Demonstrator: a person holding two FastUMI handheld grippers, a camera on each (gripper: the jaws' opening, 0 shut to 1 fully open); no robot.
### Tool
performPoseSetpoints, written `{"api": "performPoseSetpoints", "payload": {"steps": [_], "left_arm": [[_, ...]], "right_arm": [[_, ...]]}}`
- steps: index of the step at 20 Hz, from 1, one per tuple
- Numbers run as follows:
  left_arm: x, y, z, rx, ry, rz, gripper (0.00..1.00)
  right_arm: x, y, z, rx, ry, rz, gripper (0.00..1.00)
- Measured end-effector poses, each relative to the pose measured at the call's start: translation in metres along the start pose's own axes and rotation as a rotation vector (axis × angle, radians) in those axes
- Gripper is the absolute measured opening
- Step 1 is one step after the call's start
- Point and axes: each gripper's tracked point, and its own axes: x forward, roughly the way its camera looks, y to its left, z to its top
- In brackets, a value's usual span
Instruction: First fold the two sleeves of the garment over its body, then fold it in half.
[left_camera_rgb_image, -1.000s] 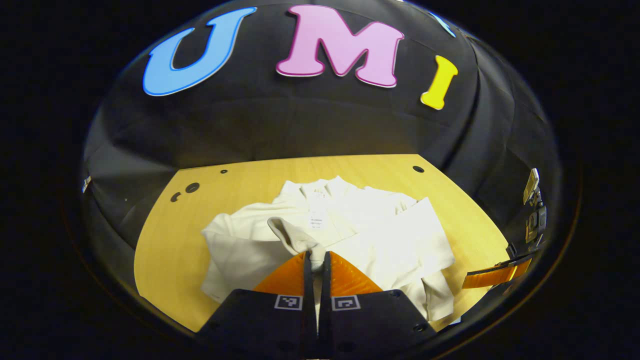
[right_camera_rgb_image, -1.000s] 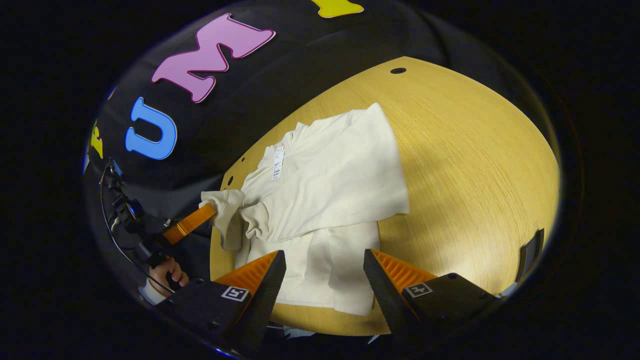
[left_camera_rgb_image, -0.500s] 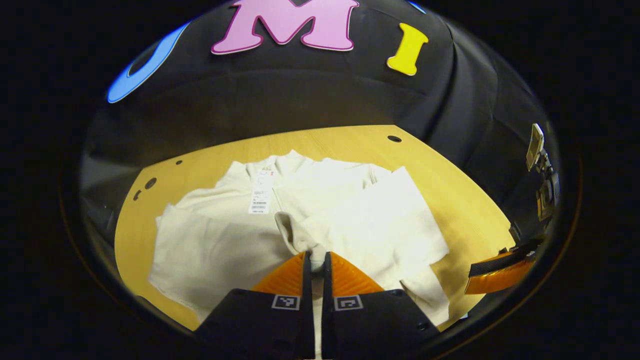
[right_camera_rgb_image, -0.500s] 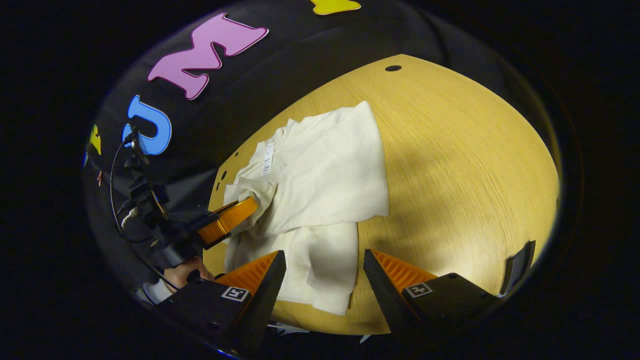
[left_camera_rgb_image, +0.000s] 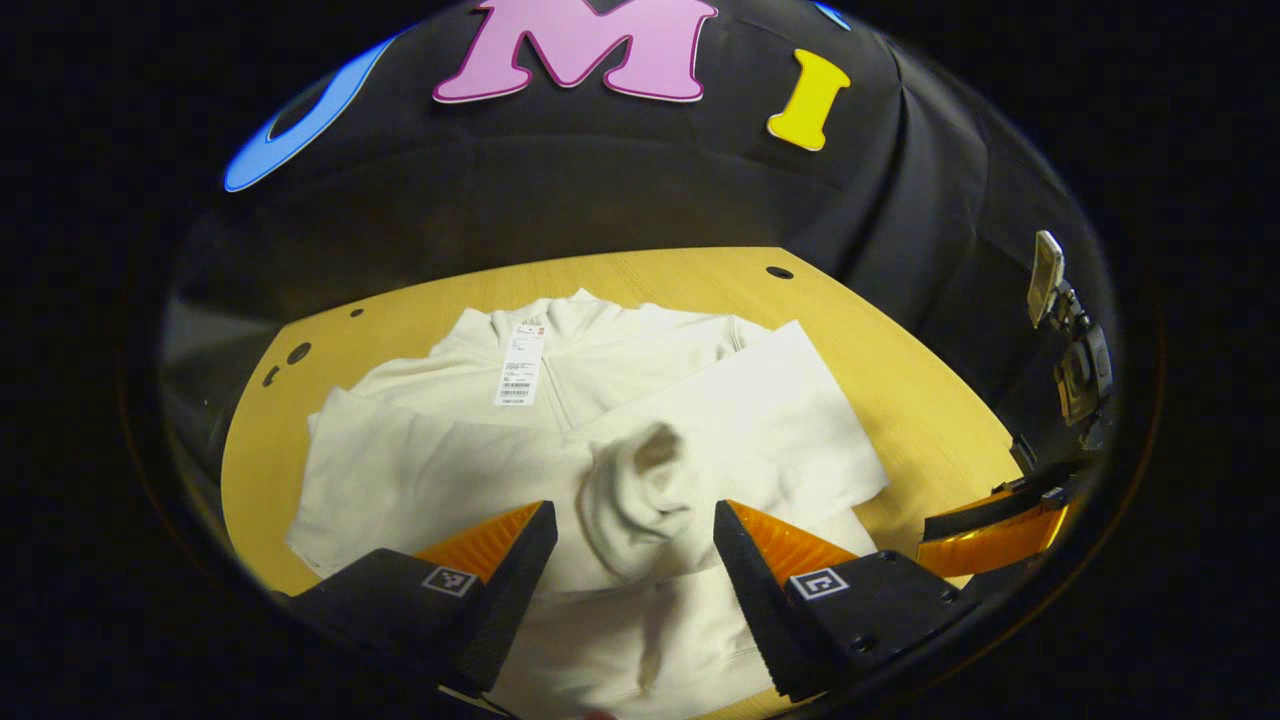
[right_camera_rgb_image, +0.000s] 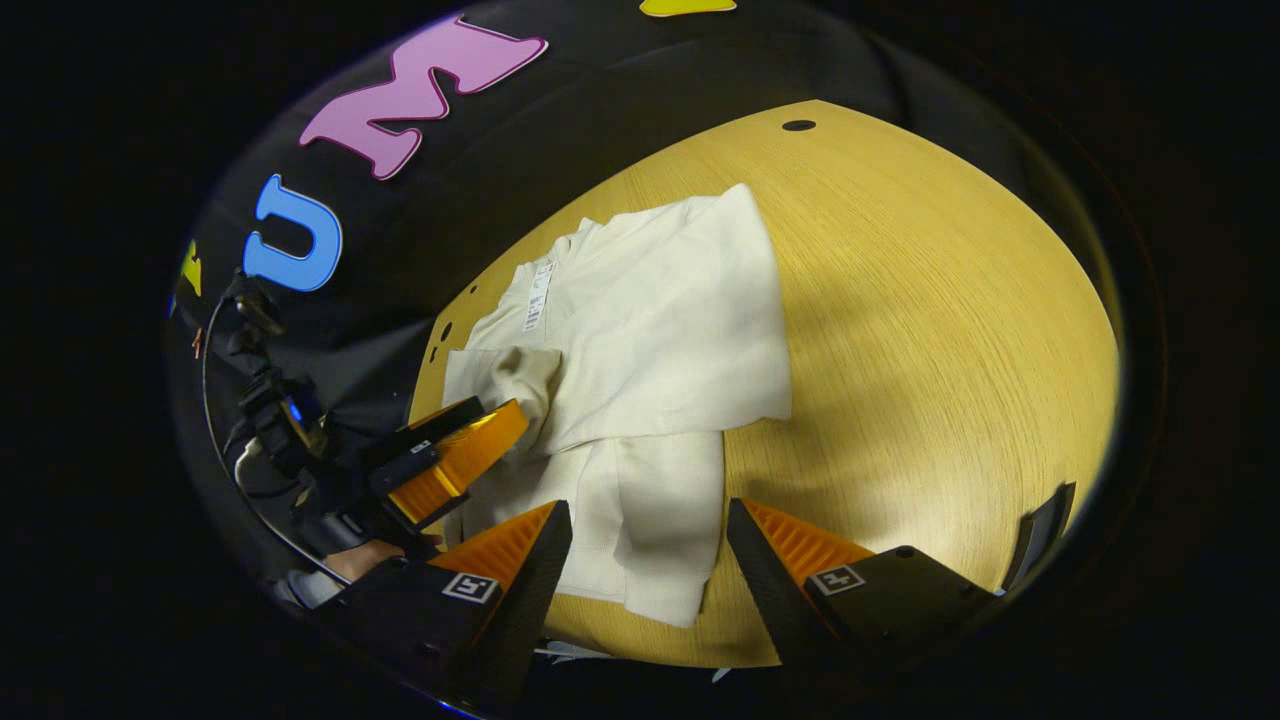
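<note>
A cream long-sleeved garment (left_camera_rgb_image: 470, 470) lies on the wooden table (left_camera_rgb_image: 900, 390), collar toward the wall, a white tag (left_camera_rgb_image: 519, 365) at its neck. Both sleeves lie across the body. In the left gripper view my left gripper (left_camera_rgb_image: 635, 530) is open, and the cuff of one sleeve (left_camera_rgb_image: 640, 485) rests loose between its orange fingers. The right gripper view shows that same gripper (right_camera_rgb_image: 455, 455) at the garment's (right_camera_rgb_image: 650, 330) left side. My right gripper (right_camera_rgb_image: 650, 540) is open above the garment's near hem (right_camera_rgb_image: 660, 560), touching nothing.
Small round holes (left_camera_rgb_image: 778, 272) mark the tabletop near its far edge. Bare wood (right_camera_rgb_image: 930, 330) stretches to the right of the garment in the right gripper view. A hand (right_camera_rgb_image: 365, 555) holds the left gripper's handle, with cables behind it.
My left gripper carried the sleeve cuff rightward over the body, then opened and let it drop there. The right gripper stayed open and nearly still.
</note>
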Motion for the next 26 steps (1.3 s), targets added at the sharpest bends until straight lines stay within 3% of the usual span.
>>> {"api": "performPoseSetpoints", "payload": {"steps": [3, 4, 6, 12, 17, 26], "left_arm": [[-0.038, 0.019, -0.003, -0.046, -0.027, 0.026, 0.98], [-0.051, 0.025, -0.008, -0.067, -0.026, 0.03, 0.93], [-0.073, 0.041, -0.021, -0.096, -0.015, 0.05, 0.97], [-0.112, 0.067, -0.091, -0.187, 0.11, 0.084, 0.97], [-0.119, 0.077, -0.132, -0.244, 0.204, 0.094, 0.98], [-0.094, 0.084, -0.166, -0.224, 0.316, 0.141, 0.98]], "right_arm": [[0.003, 0.002, -0.007, -0.021, 0.011, -0.012, 0.96], [0.004, 0.003, -0.007, -0.025, 0.01, -0.014, 0.96], [0.003, 0.005, -0.01, -0.035, 0.013, -0.019, 0.96], [0.0, 0.003, -0.028, -0.075, 0.045, -0.052, 0.96], [0.005, -0.002, -0.057, -0.112, 0.107, -0.093, 0.96], [0.027, -0.009, -0.064, -0.183, 0.15, -0.169, 0.97]]}}
